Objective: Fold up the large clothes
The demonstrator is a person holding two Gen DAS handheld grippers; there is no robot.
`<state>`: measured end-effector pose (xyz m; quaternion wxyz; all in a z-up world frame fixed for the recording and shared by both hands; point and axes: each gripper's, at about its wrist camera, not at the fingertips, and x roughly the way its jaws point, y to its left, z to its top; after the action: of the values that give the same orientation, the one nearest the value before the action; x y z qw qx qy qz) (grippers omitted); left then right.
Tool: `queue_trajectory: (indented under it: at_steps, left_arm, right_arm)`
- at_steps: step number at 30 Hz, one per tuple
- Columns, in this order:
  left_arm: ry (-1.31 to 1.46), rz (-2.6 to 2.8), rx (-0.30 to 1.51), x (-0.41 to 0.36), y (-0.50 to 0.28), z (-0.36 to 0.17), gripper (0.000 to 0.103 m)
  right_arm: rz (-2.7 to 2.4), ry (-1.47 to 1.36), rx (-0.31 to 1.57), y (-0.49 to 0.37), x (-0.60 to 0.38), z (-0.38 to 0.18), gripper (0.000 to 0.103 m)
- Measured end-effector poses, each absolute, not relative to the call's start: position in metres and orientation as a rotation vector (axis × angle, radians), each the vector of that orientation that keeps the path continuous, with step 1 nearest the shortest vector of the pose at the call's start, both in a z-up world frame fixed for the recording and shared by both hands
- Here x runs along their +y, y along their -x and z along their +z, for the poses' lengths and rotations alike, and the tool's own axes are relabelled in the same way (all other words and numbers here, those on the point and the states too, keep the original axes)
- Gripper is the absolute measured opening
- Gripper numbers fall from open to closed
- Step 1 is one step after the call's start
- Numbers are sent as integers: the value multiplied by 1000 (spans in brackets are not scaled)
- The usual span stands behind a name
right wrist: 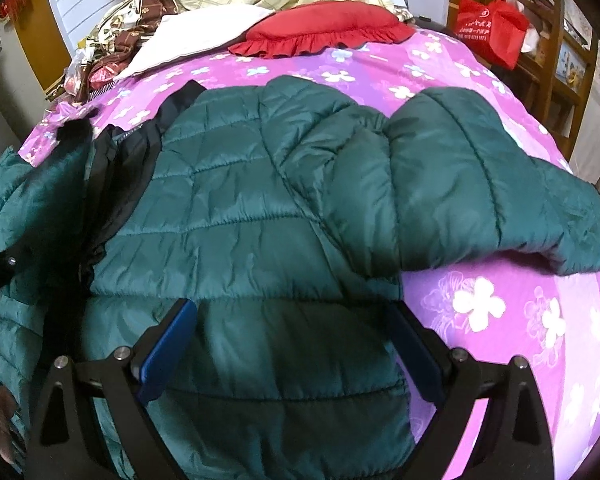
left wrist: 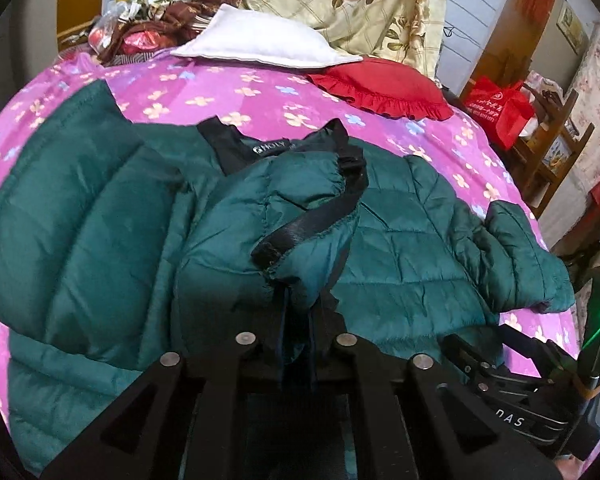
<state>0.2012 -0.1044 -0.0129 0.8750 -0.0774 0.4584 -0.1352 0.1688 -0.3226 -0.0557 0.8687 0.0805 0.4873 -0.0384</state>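
Clamped tight between the left gripper [left wrist: 298,332] jaws is a bunched sleeve cuff [left wrist: 300,216] with black trim, lifted over the dark green quilted puffer jacket [left wrist: 100,216], which lies spread across the pink flowered bedspread [left wrist: 220,92]. Right gripper [right wrist: 296,320] hangs with blue-padded jaws spread wide just above the jacket's lower panel, gripping nothing. Beyond the jacket's collar lie a red ruffled cushion [right wrist: 324,28] and a white pillow [left wrist: 256,40]. Only the right wrist view shows the other sleeve [right wrist: 480,188] lying on the bedspread beside the jacket's body.
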Motion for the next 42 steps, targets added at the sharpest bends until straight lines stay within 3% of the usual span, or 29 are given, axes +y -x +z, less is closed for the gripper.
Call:
queue_trajectory:
  at_steps: [8, 12, 22, 42]
  left_arm:
    - [217, -353, 950, -83, -188, 11, 20]
    - [225, -356, 899, -60, -176, 38, 24]
    - [179, -166, 827, 5, -175, 58, 25]
    - [215, -86, 862, 62, -192, 21, 25]
  right_arm:
    - [-73, -182, 1015, -160, -327, -50, 97]
    - [-78, -182, 1018, -157, -329, -49, 97]
    - [-80, -174, 1018, -151, -320, -45, 97]
    - [78, -210, 976, -186, -251, -26, 97]
